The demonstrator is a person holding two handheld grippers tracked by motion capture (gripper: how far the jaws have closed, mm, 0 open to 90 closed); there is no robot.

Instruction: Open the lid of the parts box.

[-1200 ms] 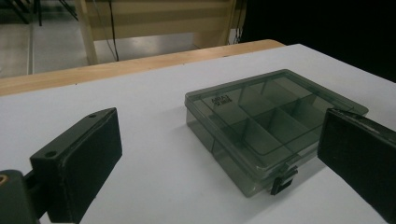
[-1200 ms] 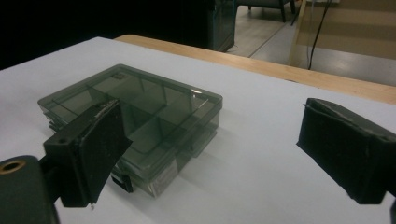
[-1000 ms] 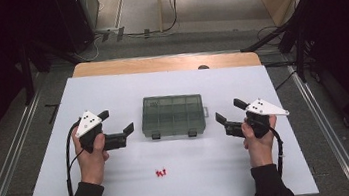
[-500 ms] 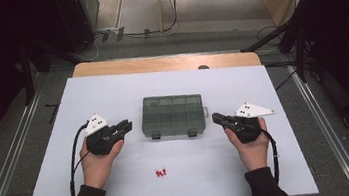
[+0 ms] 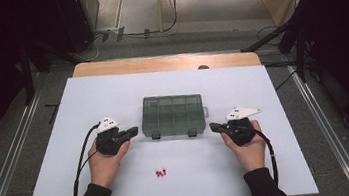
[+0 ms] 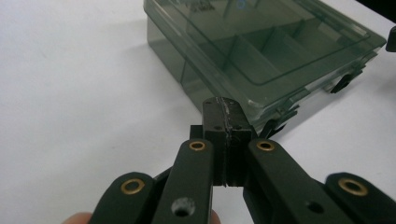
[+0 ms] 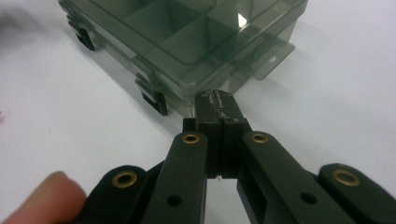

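Sitting closed near the middle of the white table (image 5: 112,95), a smoky-green compartment box (image 5: 173,115) shows its dividers through a clear lid, two dark latches (image 5: 192,133) along its near edge and a small tab on its right end; left gripper (image 5: 134,131) lies just beside the box's near left corner, jaws pressed together with nothing between them, tips close to the corner in the left gripper view (image 6: 223,108) though whether they touch is unclear; right gripper (image 5: 214,126) sits just off the near right corner, jaws likewise together and empty, tips near the right-hand latch in the right gripper view (image 7: 215,103); left hand (image 5: 104,162) and right hand (image 5: 247,150) rest on the table, cables trailing back; a few small red pieces (image 5: 160,172) lie on the table nearer the person, between the hands, apart from box and grippers; a wooden strip (image 5: 158,63) edges the table's far side.
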